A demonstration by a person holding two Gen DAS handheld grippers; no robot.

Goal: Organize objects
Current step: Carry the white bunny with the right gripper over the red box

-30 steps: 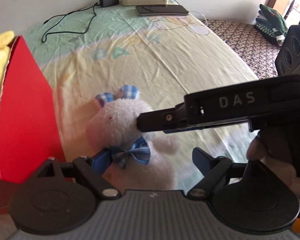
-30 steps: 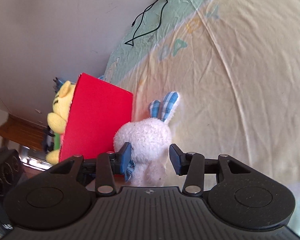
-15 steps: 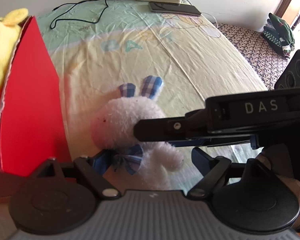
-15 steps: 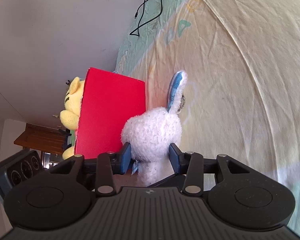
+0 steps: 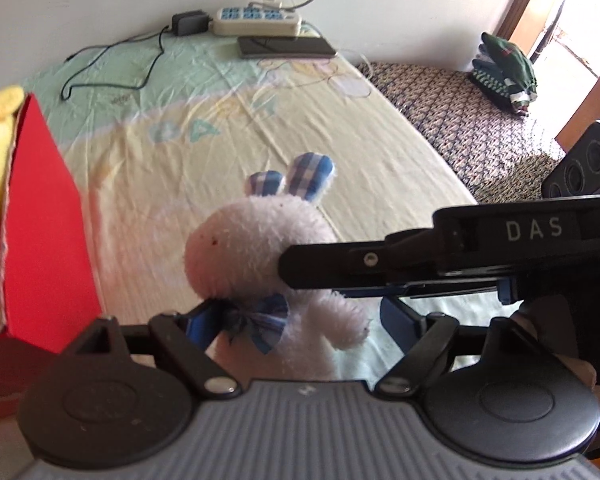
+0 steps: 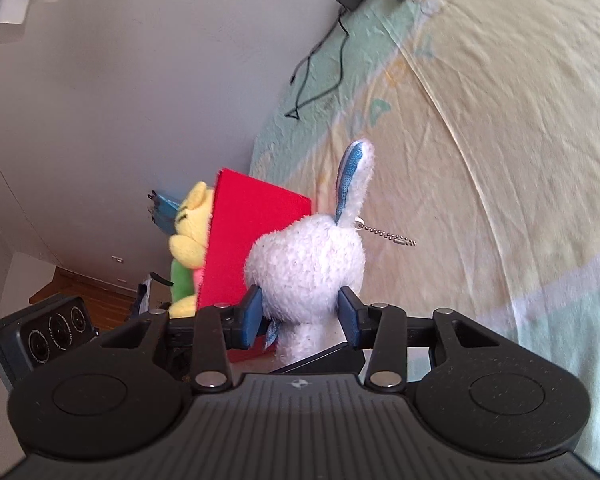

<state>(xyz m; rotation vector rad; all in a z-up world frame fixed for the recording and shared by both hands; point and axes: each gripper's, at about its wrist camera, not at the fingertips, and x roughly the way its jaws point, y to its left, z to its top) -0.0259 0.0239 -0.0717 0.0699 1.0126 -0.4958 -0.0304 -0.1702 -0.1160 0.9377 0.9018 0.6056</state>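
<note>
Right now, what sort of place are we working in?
Most likely a bedroom at home: a printed bedsheet underfoot, a power strip against the wall, folded clothes nearby.

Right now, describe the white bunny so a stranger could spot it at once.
On the bed, beside the red box, the right gripper clamps the bunny. It alone is white, with blue checked ears and bow; the toy in the box is yellow.

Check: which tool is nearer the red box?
Left. The left tool sits beside the red box; the right tool, clamped on the white bunny, reaches in from farther off.
</note>
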